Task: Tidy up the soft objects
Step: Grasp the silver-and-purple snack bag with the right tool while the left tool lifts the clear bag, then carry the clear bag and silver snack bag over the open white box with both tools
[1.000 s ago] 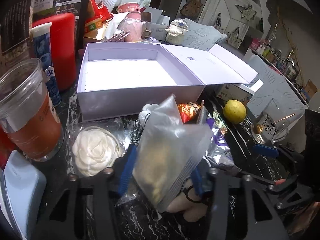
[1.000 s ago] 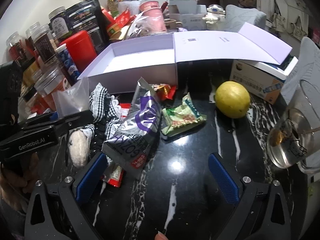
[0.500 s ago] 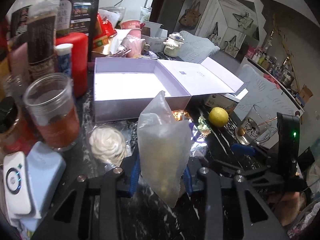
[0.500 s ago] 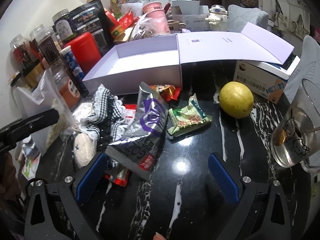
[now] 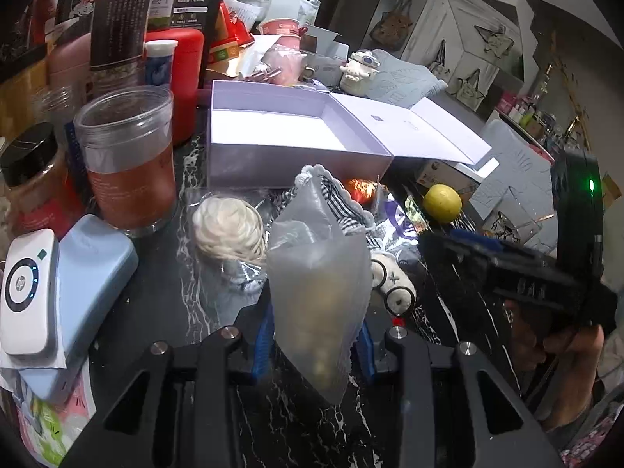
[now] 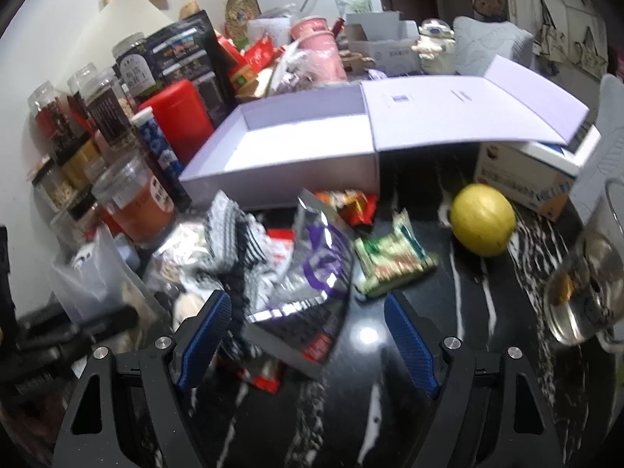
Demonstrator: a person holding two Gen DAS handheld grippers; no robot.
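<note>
My left gripper is shut on a frosted plastic bag with pale yellowish contents, held above the black marble counter; the bag also shows at the left of the right wrist view. An open, empty lilac box stands behind, also seen in the right wrist view. My right gripper is open, its blue pads either side of a silver and purple foil pouch. A checked black and white cloth, a green snack packet and a red wrapper lie close by.
A white rose-shaped object and a small plush lie by the bag. A lemon, a glass mug, a cardboard box, a cup of red drink, jars and a red canister crowd the edges.
My left gripper has carried the frosted bag up and back from the pile, then a little forward. My right gripper has moved forward and left over the foil pouch, still open.
</note>
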